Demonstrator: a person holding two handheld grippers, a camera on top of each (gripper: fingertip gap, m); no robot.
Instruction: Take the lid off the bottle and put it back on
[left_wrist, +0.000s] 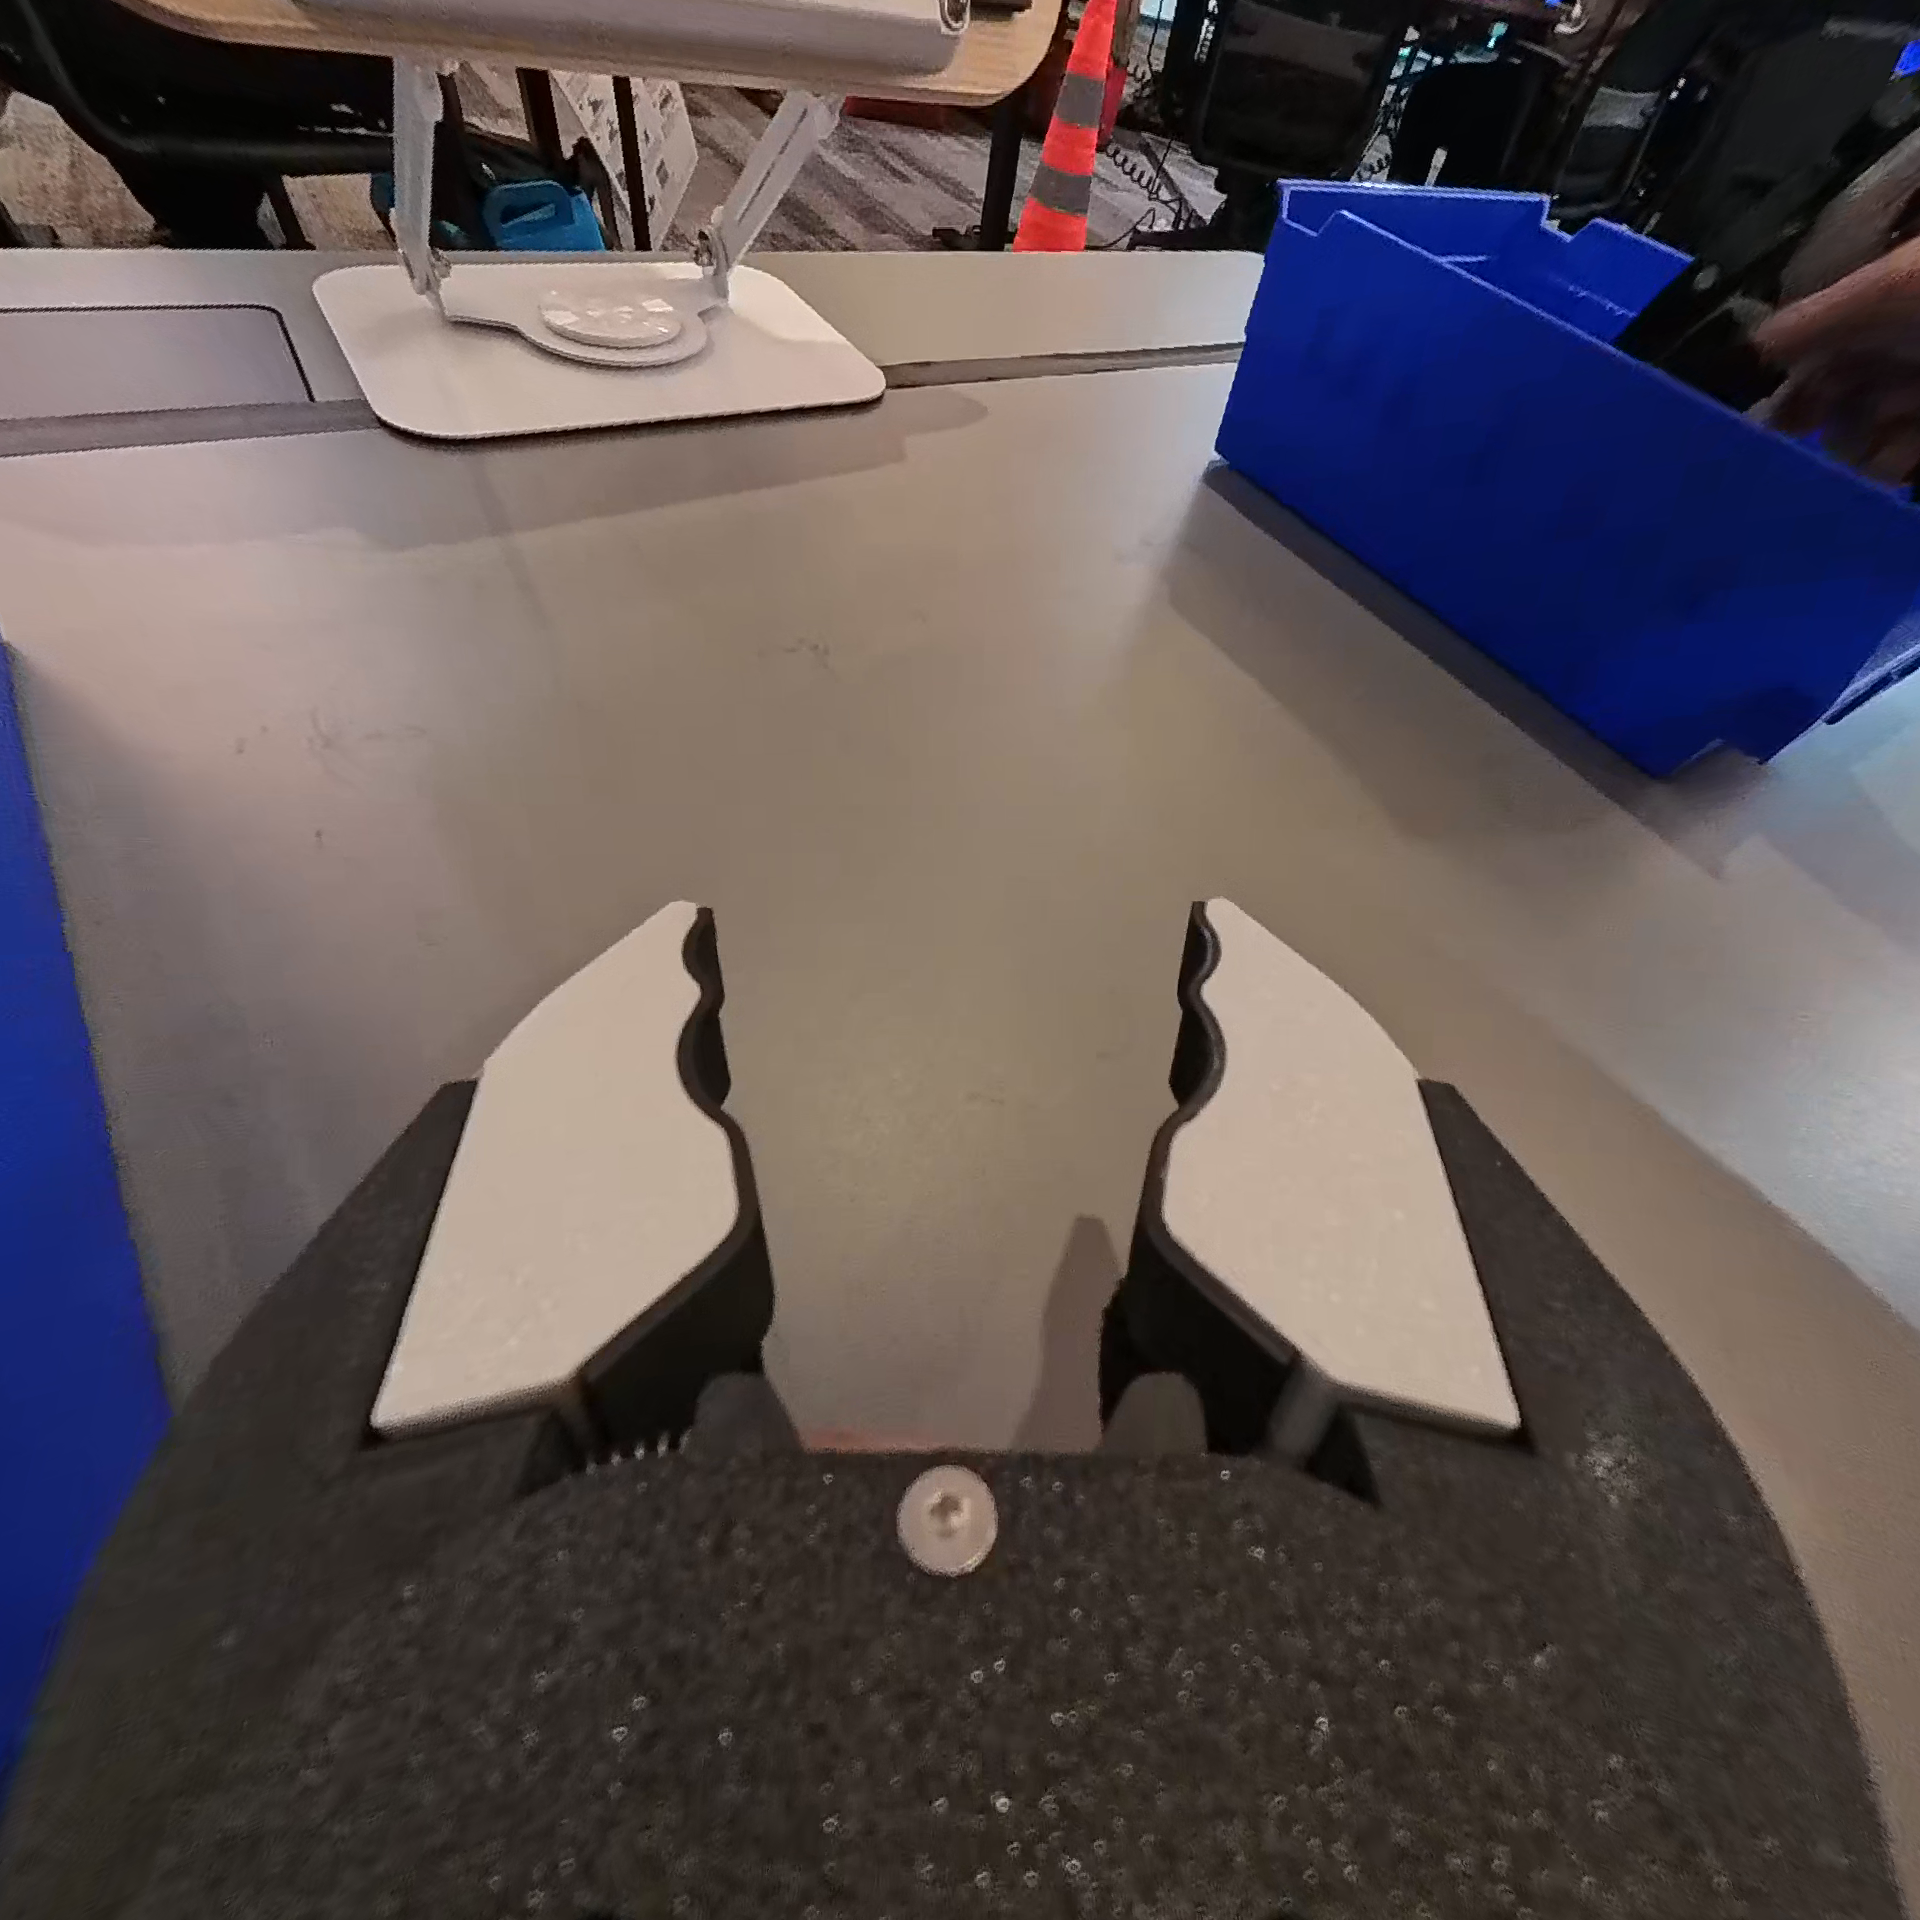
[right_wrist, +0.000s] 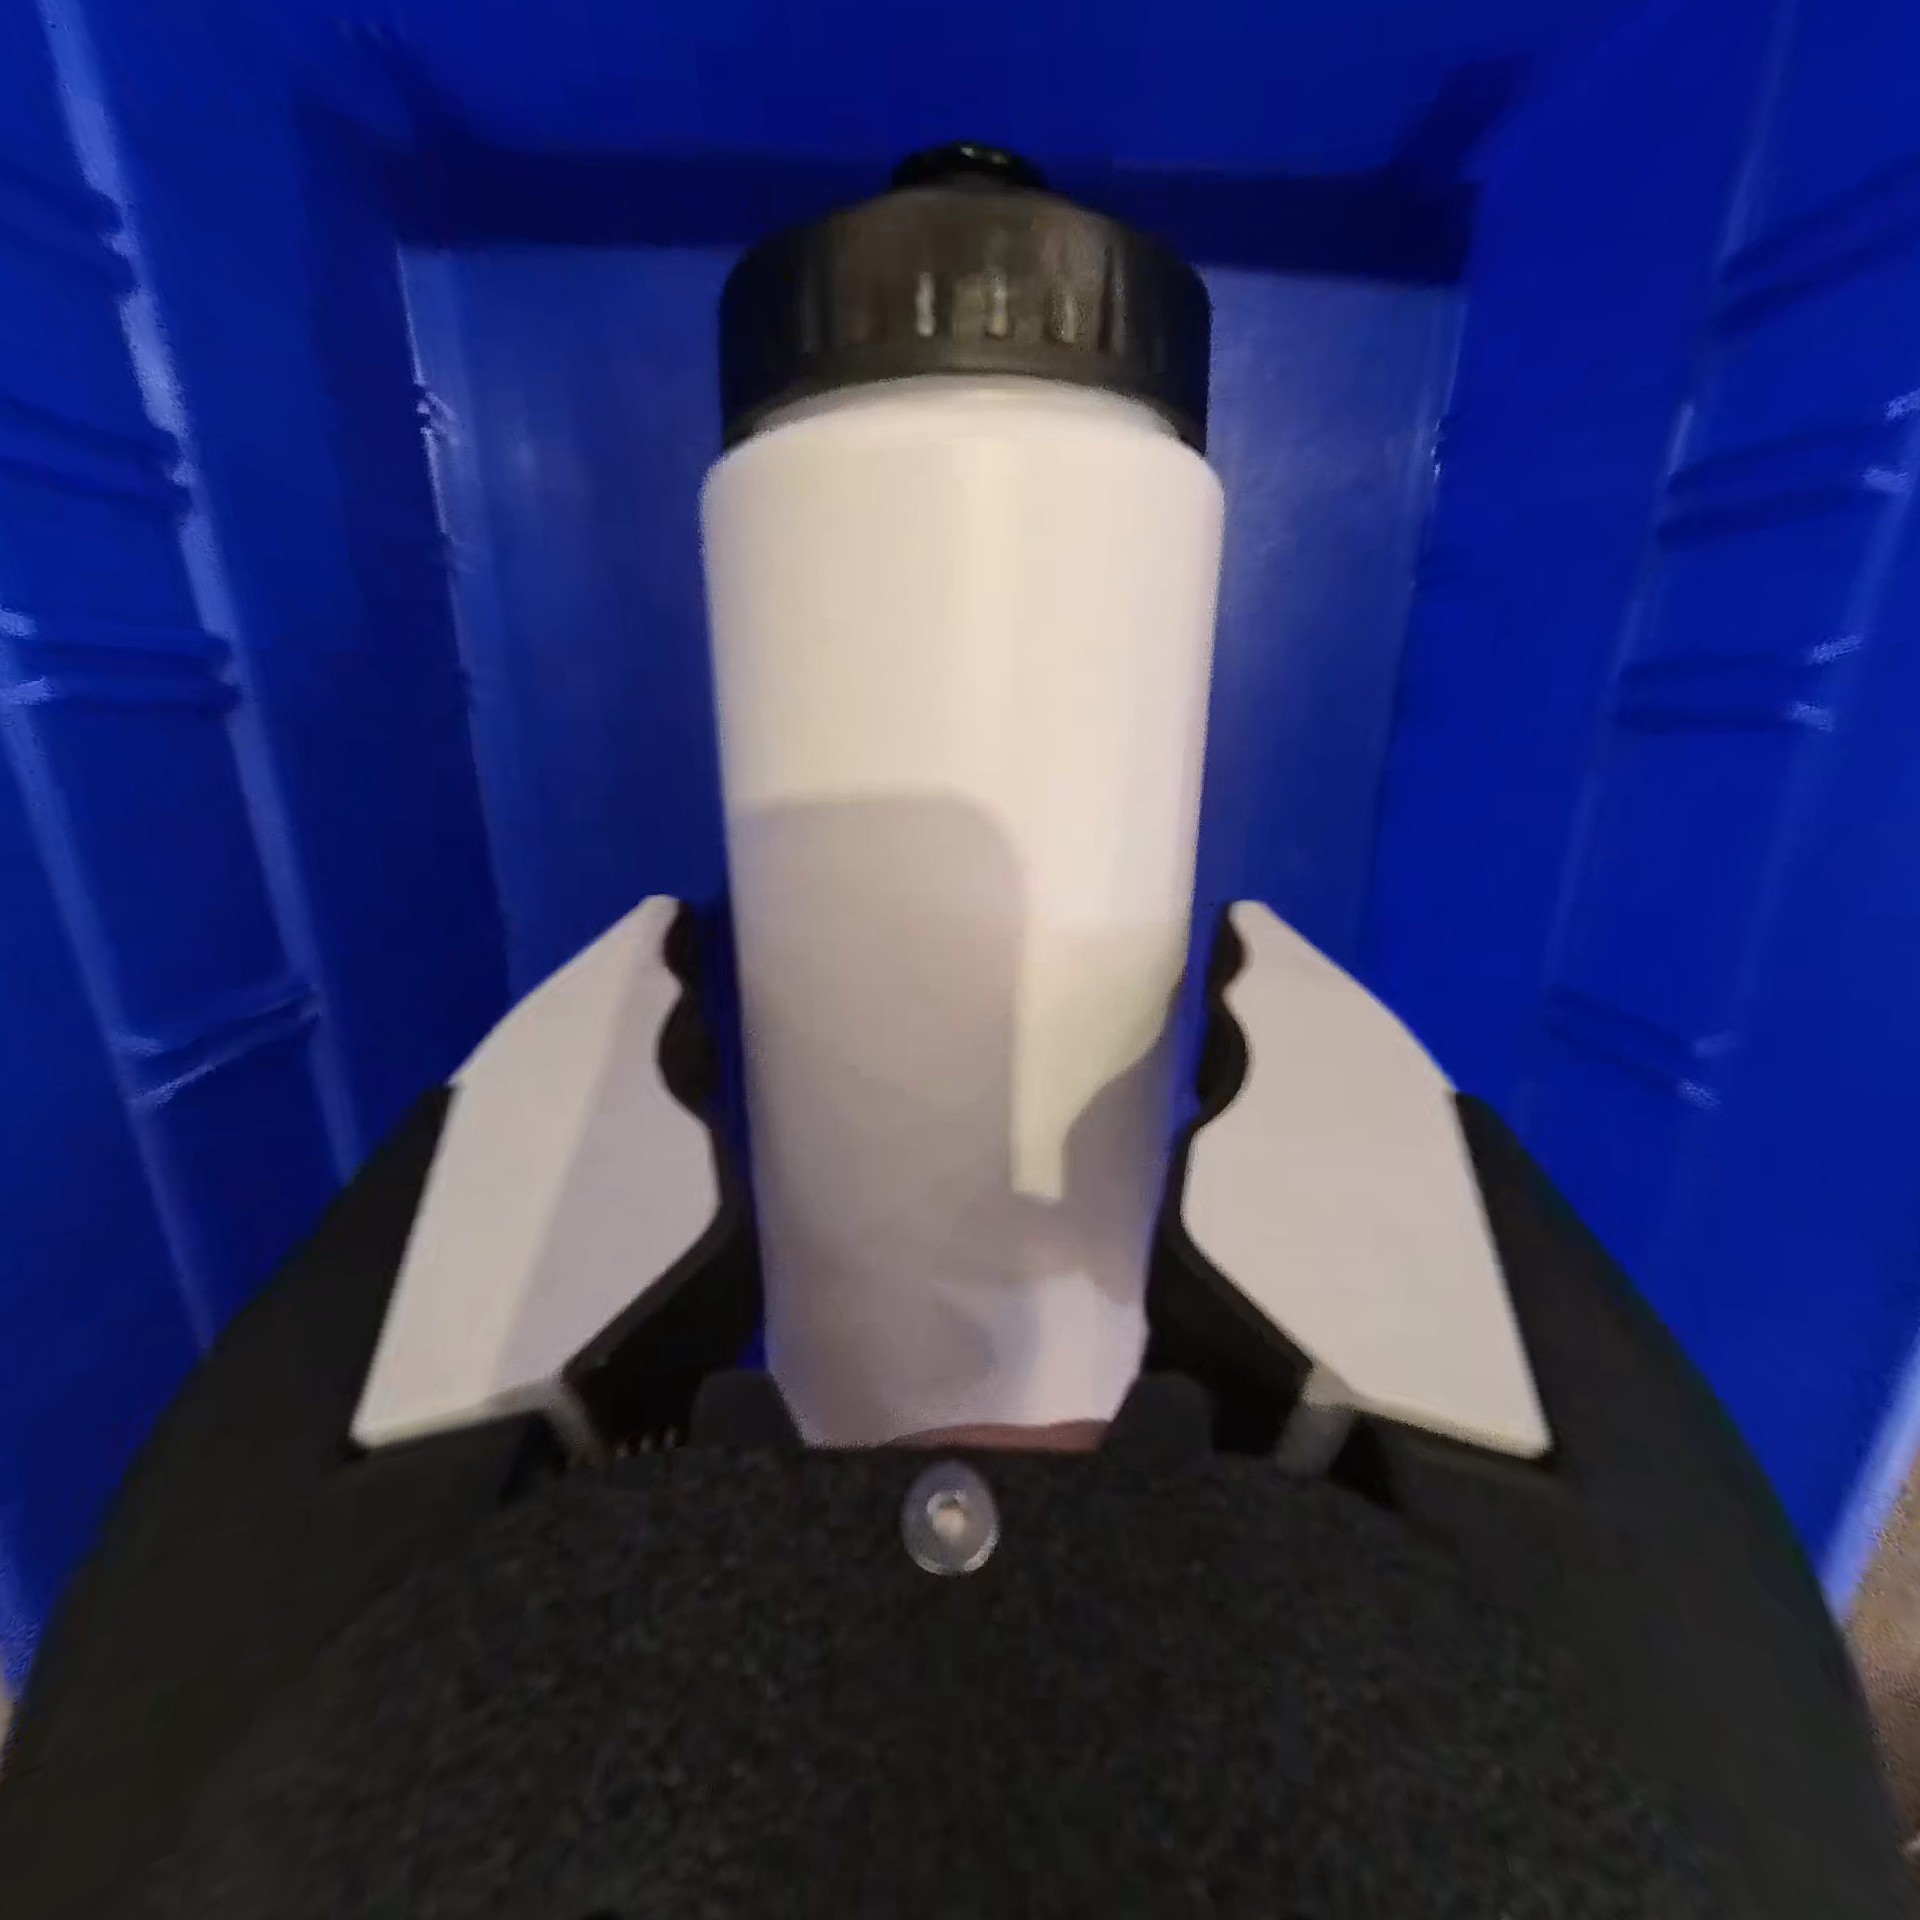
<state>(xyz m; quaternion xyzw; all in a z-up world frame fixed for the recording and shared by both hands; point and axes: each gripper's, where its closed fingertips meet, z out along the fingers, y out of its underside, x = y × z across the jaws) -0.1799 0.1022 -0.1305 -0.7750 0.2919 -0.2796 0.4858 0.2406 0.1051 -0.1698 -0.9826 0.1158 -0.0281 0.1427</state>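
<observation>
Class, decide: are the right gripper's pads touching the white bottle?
Apart. The right wrist view shows blue bin between each pad and the bottle.

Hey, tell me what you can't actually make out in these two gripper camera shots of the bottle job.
- Bottle base, right wrist view: hidden behind the gripper body.
- Black lid spout: motion blur smears its detail.
- Blue bin floor, right wrist view: covered by bottle and gripper.
- Bottle, left wrist view: not visible; the blue bin wall blocks its inside.
- A person's hand, left wrist view: blurred and cut by the right edge.
</observation>
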